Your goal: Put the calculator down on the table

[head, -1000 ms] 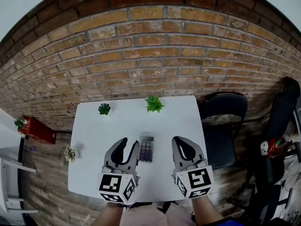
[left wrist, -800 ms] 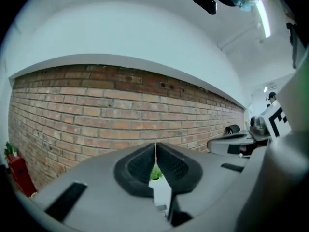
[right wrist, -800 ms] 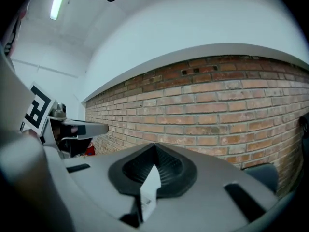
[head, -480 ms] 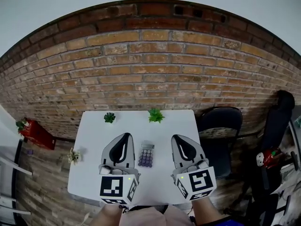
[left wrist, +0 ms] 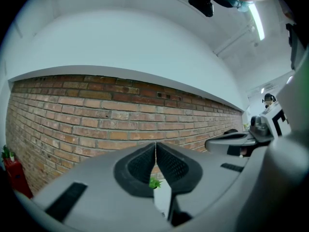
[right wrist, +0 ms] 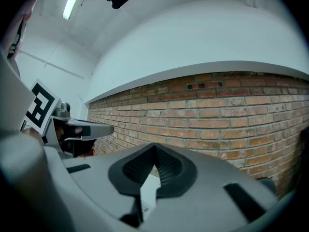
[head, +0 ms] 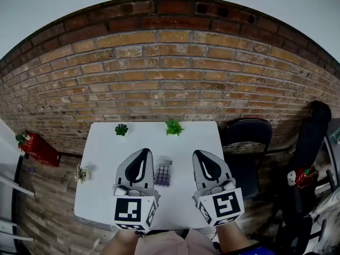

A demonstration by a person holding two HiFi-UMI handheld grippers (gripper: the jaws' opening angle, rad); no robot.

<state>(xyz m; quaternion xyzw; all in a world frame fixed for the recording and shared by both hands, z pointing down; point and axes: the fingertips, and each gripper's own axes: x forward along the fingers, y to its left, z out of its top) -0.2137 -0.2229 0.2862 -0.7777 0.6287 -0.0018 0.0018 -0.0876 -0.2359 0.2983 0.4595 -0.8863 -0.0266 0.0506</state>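
Brick wall [head: 170, 78] at 12 o'clock, white table [head: 101, 158] below. Calculator [head: 163, 172], likely light, rigid and slick, is best pinched across its long edges. Left gripper [head: 142, 152] and right gripper [head: 201, 153] are both pressed together, empty.

1. A red-brown brick wall [head: 170, 73] runs beyond the left hand-held gripper [head: 142, 153] and the right hand-held gripper [head: 200, 154], with a plain white wall [head: 64, 4] above it.
2. A white desk [head: 98, 190] lies below both of them.
3. At its far edge stand a dark green plant [head: 121, 129] and a brighter green plant [head: 173, 127].
4. A black chair [head: 249, 139] stands right of the right hand-held gripper, beside the desk.
5. A red box [head: 38, 149] sits on the brick-patterned floor [head: 48, 211], well left of the left hand-held gripper.
6. A strip light [left wrist: 256, 21] glows on the ceiling above.
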